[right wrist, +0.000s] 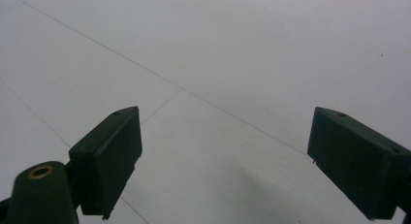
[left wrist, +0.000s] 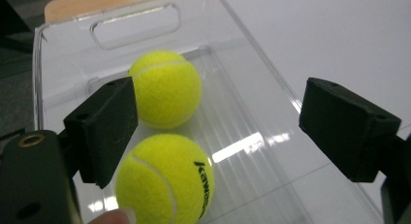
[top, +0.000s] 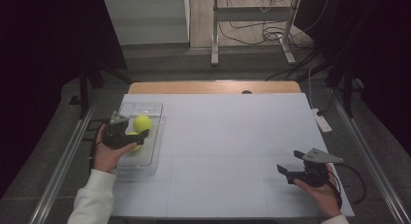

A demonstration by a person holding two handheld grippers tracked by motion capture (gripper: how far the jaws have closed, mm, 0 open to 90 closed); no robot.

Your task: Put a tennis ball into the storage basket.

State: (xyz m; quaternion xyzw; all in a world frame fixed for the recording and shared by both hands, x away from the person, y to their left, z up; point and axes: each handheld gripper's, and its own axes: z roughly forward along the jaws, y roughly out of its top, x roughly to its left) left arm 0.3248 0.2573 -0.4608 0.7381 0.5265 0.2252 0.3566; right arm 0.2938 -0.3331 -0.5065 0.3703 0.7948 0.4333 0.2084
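The left tool (left wrist: 218, 132) is hanging wide open over the clear bin (left wrist: 63, 44), gripping nothing — two tennis balls (left wrist: 165, 88) are lying inside, the near ball (left wrist: 167, 178) just below its jaws. The right tool (top: 291, 171) is sitting open and empty, well apart across the desk (top: 228, 136) — the left is nearer.

The high view looks forward and down from above the person's side onto the white table surface (top: 232, 136). The left gripper view sits close over the clear plastic bin (left wrist: 63, 40) with two yellow tennis balls, also seen at the high view's left (top: 145, 107). The right gripper view skims low over bare white tabletop (right wrist: 218, 64).
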